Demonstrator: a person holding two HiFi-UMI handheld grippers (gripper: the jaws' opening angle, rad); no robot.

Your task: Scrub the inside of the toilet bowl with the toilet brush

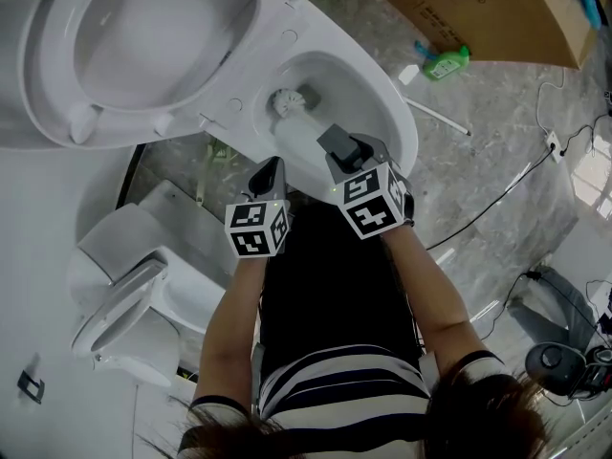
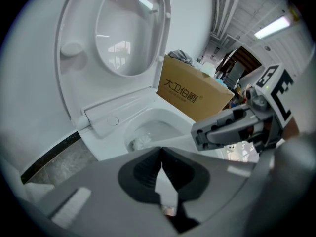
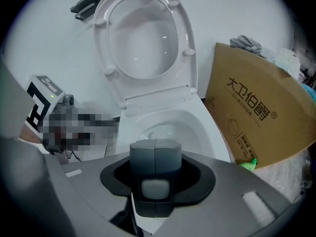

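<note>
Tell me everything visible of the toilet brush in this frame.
The toilet brush is white and looks like plastic, with a round bristle head on a long pale handle. The head sits low inside the toilet bowl, near the hinge end, apparently against the porcelain. The handle slants up and out toward the person, where the left gripper and the right gripper both appear shut on it.

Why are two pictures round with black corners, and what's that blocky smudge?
Left gripper view and right gripper view: wide-angle lenses curve the toilet lid and darken the corners. Right gripper view: the mosaic patch was added afterwards. Head view: straighter.
</note>
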